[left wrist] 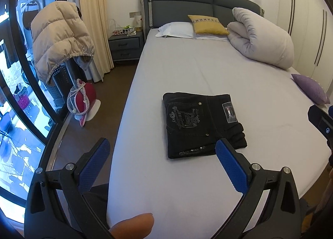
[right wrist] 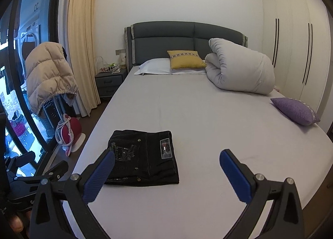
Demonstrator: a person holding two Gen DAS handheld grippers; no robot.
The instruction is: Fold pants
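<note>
Black pants [left wrist: 203, 123] lie folded into a compact rectangle on the pale grey bed sheet [left wrist: 208, 72], back pocket embroidery and a waist patch facing up. My left gripper [left wrist: 162, 148] hovers open just in front of them, holding nothing, its right blue pad [left wrist: 231, 168] overlapping the near edge in the image. In the right wrist view the folded pants [right wrist: 143, 157] sit left of centre. My right gripper [right wrist: 167, 161] is open and empty above the sheet [right wrist: 208, 114], its left pad [right wrist: 100, 174] in front of the pants' near left corner.
A rolled white duvet [right wrist: 241, 68], yellow cushion [right wrist: 186, 59] and white pillow [right wrist: 154, 66] lie by the dark headboard. A purple cushion [right wrist: 295, 110] rests at the bed's right edge. Left of the bed stand a nightstand [right wrist: 109, 82], a puffer jacket on a rack [right wrist: 49, 76] and a red iron [right wrist: 69, 133].
</note>
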